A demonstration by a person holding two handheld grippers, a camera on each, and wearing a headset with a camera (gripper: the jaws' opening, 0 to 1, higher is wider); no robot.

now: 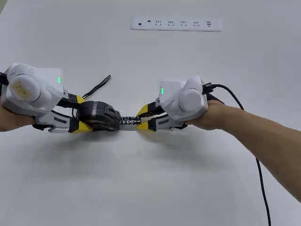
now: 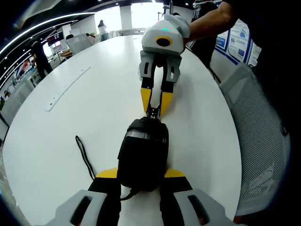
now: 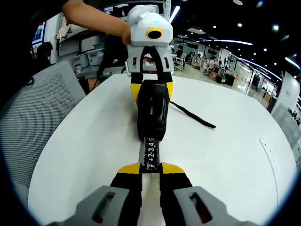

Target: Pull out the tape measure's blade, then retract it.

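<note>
A black tape measure (image 1: 99, 116) rests on the white table (image 1: 150, 179), with my left gripper (image 1: 81, 113) shut on its case (image 2: 143, 153). A short length of numbered blade (image 1: 129, 121) runs out of the case to the right. My right gripper (image 1: 143, 118) is shut on the blade's end; in the right gripper view the blade (image 3: 150, 153) shows digits between the yellow fingertips (image 3: 128, 169). The two grippers face each other, close together. The tape's black wrist strap (image 1: 96, 86) trails behind the case.
A white power strip (image 1: 176, 23) lies at the far edge of the table. A black cable (image 1: 261, 181) runs from the right gripper along the person's forearm. Mesh chairs (image 2: 261, 132) stand beside the table.
</note>
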